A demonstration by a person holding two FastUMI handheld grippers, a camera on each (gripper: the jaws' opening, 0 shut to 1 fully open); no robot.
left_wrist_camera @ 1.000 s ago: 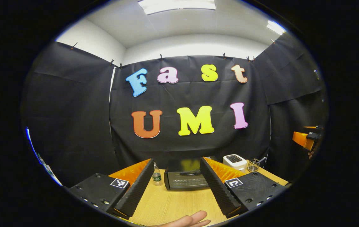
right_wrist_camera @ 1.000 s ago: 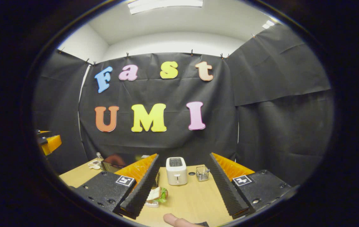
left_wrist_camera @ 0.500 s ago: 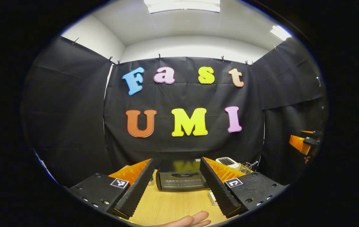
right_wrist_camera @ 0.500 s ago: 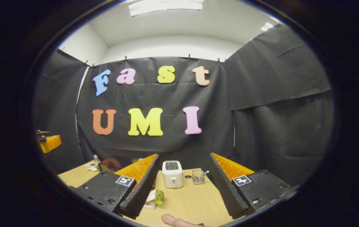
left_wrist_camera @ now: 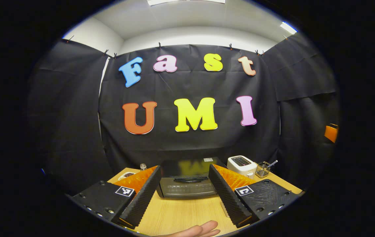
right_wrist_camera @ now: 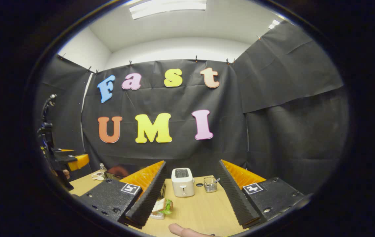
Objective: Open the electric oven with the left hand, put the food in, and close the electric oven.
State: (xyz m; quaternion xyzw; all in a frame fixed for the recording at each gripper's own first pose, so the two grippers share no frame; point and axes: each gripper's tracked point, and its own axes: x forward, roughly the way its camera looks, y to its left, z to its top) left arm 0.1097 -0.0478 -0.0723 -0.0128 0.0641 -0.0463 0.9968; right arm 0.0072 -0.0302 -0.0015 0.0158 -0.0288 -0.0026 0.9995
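Ribbed black pads line the wedge-shaped, orange-backed fingers of the left gripper (left_wrist_camera: 182, 194), which stand wide apart with nothing between them; each black mount carries a small square black-and-white marker. At 6 o'clock in the left gripper view, fingertips of a hand (left_wrist_camera: 195, 230) lie over the pale wood-grain table (left_wrist_camera: 181, 214). Straight ahead at 12 o'clock, between the fingers but well beyond their tips, sits the electric oven (left_wrist_camera: 187, 181), a glossy black box with a curved handle across its closed glass door; no brand is legible. At 2 o'clock stand a rounded white toaster (left_wrist_camera: 241, 165) and a small wire basket (left_wrist_camera: 262, 170); at 10 o'clock, a bottle cap (left_wrist_camera: 143, 166) shows past the left finger. In the right gripper view, the right gripper (right_wrist_camera: 190, 197) is likewise spread wide and empty. The sandwich (right_wrist_camera: 162, 206), bread with green lettuce on a small white dish, lies just beside the left finger's tip at 11 o'clock.
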